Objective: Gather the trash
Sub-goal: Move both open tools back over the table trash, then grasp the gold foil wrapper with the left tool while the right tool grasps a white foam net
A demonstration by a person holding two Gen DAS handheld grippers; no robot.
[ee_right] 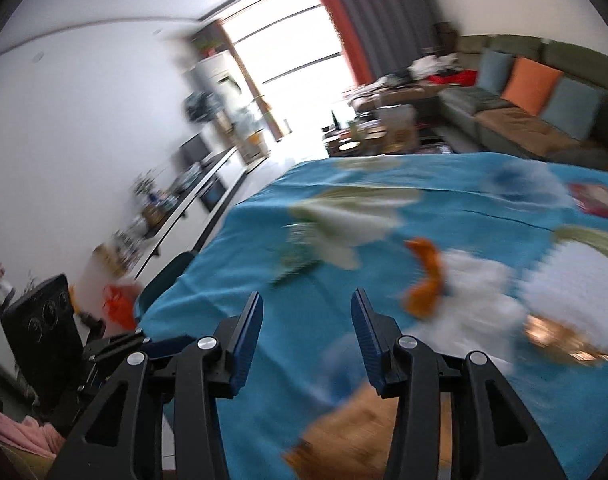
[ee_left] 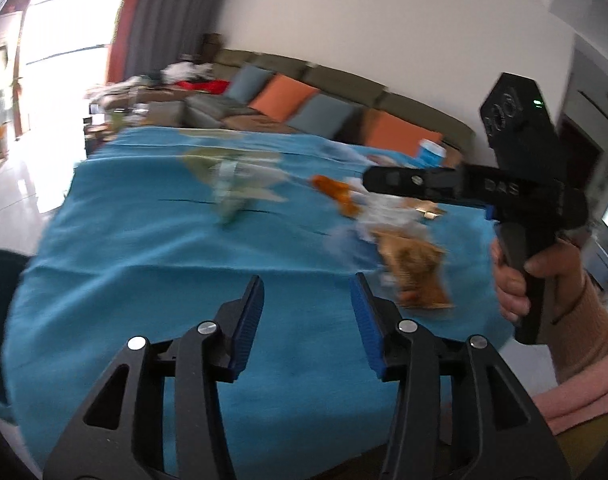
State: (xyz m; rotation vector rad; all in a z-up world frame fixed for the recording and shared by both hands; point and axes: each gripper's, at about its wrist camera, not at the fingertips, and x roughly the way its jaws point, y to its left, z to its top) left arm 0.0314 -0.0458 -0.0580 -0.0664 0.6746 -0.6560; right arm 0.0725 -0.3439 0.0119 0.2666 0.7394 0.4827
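On the blue-clothed table, going left to right, the left gripper hangs with jaws parted and empty near the near edge, blurred green-and-white wrappers lie mid-table, then orange and brown trash, then the right gripper, likewise parted on nothing.

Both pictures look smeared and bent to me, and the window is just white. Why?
Left wrist view: the trash on the blue cloth is motion-smeared, while the left claw stays sharp; the wide lens bows the sofa. Right wrist view: heavier smear over the orange scrap and white wrappers; the window is blown out white.
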